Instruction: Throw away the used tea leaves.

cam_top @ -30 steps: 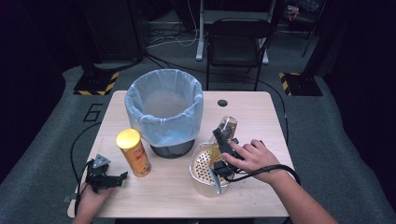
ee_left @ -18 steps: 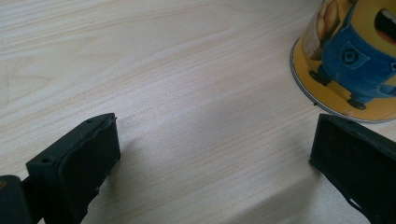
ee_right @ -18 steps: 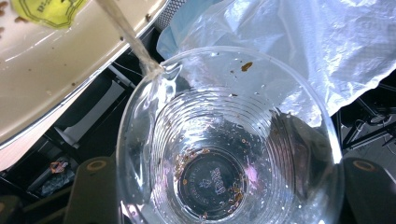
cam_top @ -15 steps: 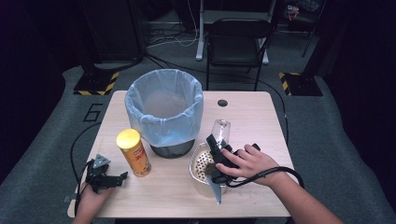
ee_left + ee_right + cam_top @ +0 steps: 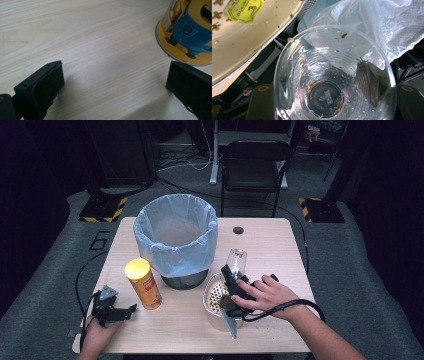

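My right gripper (image 5: 231, 276) is shut on a clear plastic cup (image 5: 236, 259), which it holds tilted above a cream perforated pan (image 5: 208, 296) on the table. The right gripper view looks into the cup (image 5: 332, 75). It has only crumbs on its bottom, and a jaw sits on each side of it. My right gripper (image 5: 332, 102) is over the pan's rim (image 5: 249, 50). My left gripper (image 5: 127, 312) rests at the table's near left corner. It (image 5: 115, 82) is open with bare wood between the jaws, close to a yellow snack can (image 5: 190, 30).
A bin lined with a blue bag (image 5: 176, 237) stands mid-table, just left of the cup. The yellow can (image 5: 143, 282) stands upright in front of the bin, to its left. A dark chair (image 5: 255, 165) is beyond the wooden table (image 5: 270, 245). Cables trail from both grippers.
The right hand has shifted slightly with the cup, and the cup's tilt over the pan has changed. The cup looked yellowish a second ago and looks clear now. The left gripper has not moved.
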Motion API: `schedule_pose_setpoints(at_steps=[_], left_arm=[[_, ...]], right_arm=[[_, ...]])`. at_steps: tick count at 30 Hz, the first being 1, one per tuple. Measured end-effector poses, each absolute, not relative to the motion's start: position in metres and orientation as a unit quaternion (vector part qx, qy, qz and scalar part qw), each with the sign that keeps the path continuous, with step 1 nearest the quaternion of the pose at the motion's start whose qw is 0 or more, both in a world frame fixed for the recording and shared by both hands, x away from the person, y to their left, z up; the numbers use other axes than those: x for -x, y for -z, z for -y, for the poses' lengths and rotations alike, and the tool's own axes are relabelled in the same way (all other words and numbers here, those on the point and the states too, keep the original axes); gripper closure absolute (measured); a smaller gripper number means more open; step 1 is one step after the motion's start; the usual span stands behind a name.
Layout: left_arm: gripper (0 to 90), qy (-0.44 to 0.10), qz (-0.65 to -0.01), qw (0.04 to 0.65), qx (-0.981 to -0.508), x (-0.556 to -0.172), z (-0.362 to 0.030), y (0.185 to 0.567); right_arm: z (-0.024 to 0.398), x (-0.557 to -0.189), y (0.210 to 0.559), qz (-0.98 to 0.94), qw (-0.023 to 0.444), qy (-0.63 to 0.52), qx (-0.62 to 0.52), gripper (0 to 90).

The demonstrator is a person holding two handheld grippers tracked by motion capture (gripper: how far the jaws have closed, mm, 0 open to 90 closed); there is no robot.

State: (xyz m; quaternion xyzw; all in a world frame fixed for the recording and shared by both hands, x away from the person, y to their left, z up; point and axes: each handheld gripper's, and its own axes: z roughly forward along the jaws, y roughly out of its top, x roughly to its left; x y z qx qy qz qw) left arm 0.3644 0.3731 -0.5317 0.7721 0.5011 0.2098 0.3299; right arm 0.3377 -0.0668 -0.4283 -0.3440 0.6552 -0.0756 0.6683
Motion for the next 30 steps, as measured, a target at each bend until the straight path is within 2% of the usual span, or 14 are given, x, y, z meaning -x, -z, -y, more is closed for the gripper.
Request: schedule_pose_setpoints(at_steps=[3, 8, 21, 30], left_arm=[[1.2, -0.210, -0.501, 0.330, -0.772, -0.364, -0.373, 0.532], [1.2, -0.210, -0.501, 0.330, -0.772, -0.364, -0.373, 0.532], [1.2, -0.210, -0.501, 0.330, -0.772, -0.364, -0.373, 0.532], [1.2, -0.210, -0.501, 0.330, -0.772, -0.364, -0.373, 0.532]], right_arm=[[0.067, -0.337, 0.432, -0.661, 0.677, 0.045, 0.320, 34.6], [0.066, -0.338, 0.425, -0.651, 0.667, 0.072, 0.355, 34.6], [0.065, -0.337, 0.423, -0.652, 0.669, 0.062, 0.352, 34.5], [0.065, -0.337, 0.418, -0.658, 0.655, 0.084, 0.362, 34.4]])
